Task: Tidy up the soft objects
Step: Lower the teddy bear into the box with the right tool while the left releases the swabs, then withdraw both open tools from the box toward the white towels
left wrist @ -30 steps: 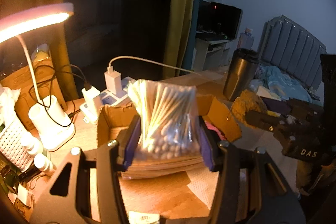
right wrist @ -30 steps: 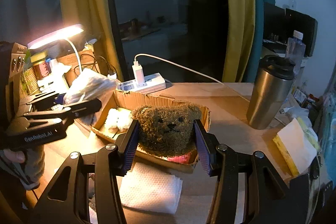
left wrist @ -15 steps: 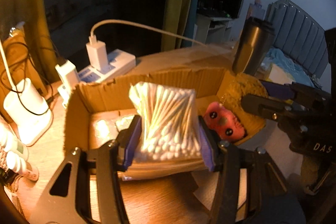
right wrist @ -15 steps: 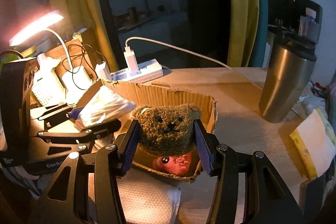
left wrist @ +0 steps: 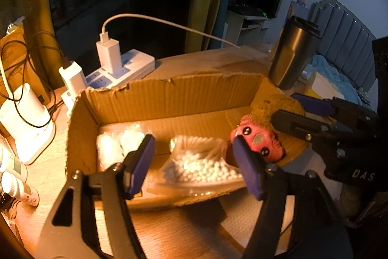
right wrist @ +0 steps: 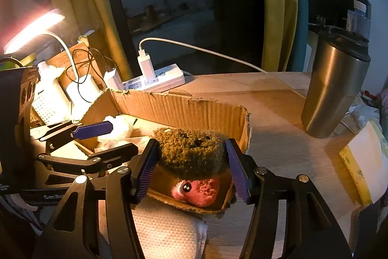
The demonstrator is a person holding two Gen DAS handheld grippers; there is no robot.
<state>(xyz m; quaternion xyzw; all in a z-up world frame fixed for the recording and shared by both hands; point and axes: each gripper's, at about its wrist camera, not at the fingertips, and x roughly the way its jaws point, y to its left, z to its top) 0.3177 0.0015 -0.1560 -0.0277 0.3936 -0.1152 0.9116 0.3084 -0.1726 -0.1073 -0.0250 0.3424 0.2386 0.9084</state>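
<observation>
1. Left hand-held gripper [left wrist: 194, 162]: spread wide, holding nothing, poised at the near wall of the cardboard box [left wrist: 169, 94] in the centre of the frame.
2. Bag of cotton swabs [left wrist: 201, 162]: lying on the box floor, lower centre, between the spread pads [left wrist: 141, 162]; apart from both as far as visible.
3. Right hand-held gripper [right wrist: 191, 166]: closed on the brown plush bear [right wrist: 191, 149], held above the near right corner of the box, over the pink plush toy [right wrist: 201, 189].
4. Risk noted: bear likely to land on the torn box edge and roll out onto the counter [right wrist: 278, 142] if released this close to the corner.
5. Risk noted: both tools crowded at the same end; collision probable if moved carelessly.
6. Surface: wooden counter, paper towel [right wrist: 167, 232] under the near edge, steel tumbler [right wrist: 334, 89] at right, power strip [right wrist: 157, 79] behind the box.
7. Room: dim, lit by a desk lamp [right wrist: 34, 30] at upper left; yellow curtains [right wrist: 276, 4] and dark window behind.
</observation>
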